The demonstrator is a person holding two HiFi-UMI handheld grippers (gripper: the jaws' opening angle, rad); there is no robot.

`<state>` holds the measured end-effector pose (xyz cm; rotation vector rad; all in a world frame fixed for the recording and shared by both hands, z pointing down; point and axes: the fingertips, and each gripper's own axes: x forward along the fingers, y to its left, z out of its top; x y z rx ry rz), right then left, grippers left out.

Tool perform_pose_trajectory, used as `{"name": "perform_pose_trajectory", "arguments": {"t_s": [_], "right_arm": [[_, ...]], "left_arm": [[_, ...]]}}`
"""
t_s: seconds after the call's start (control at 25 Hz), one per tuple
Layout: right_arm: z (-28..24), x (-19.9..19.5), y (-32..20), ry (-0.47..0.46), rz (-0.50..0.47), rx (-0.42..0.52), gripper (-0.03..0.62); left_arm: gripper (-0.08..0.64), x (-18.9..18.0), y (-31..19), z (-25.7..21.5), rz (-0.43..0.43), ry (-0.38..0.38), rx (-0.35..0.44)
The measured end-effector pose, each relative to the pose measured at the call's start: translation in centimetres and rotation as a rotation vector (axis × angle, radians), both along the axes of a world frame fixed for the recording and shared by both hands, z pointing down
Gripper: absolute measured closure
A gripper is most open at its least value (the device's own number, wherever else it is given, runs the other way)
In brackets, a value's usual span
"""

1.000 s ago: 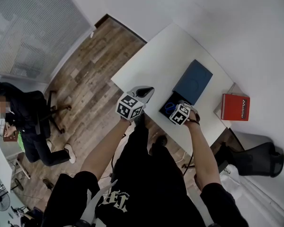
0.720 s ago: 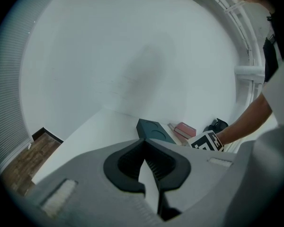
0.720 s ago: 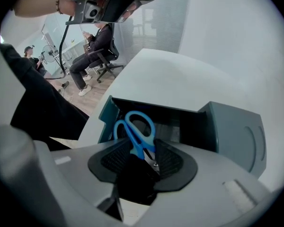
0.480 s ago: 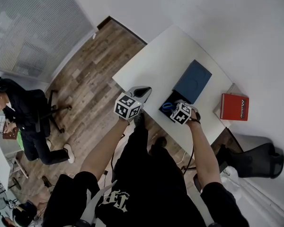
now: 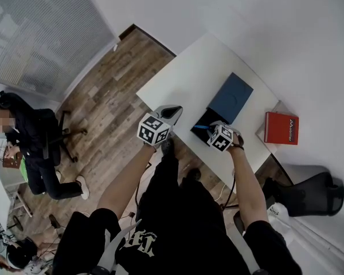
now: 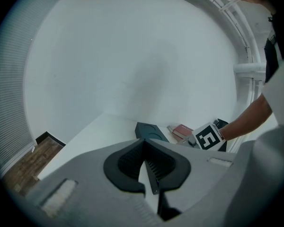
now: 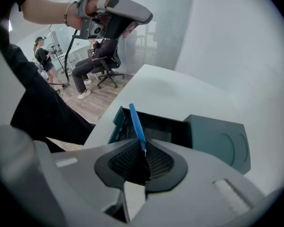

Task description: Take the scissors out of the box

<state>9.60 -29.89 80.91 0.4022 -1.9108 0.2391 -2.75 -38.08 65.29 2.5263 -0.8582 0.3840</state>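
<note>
We pinch the scissors [image 7: 137, 123] over the box [image 7: 115, 122].
Our right gripper [image 7: 143, 161] has its jaws closing, narrow, on the blue scissors just above the open box; our left gripper [image 6: 149, 173], left of the box, keeps its jaws together, empty.

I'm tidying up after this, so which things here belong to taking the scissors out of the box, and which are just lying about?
Job: scissors, box, lid, right hand-held gripper, jaws closing on the scissors.
Lying about: red book, office chair.
</note>
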Motion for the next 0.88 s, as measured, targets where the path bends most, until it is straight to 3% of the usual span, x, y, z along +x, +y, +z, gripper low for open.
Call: {"name": "perform_pose_trajectory", "arguments": {"t_s": [0.24,0.56,0.88], "right_arm": [[-2.0,0.3,-0.3,-0.059,0.056,0.044,0.554],[-5.1,1.1,-0.6,-0.21,0.258,0.085,0.554],[-9.2,2.8,-1.7,-0.328,0.402,0.162,0.554]], "left_arm": [[0.558,-0.2,0.9,-1.1,-0.015,-0.005,0.022],[0.558,0.0,2.3,-2.9,-0.032,-0.003,0.06],[0.558,1.3,4.0,-4.9,-0.035,-0.003,0.098]]}}
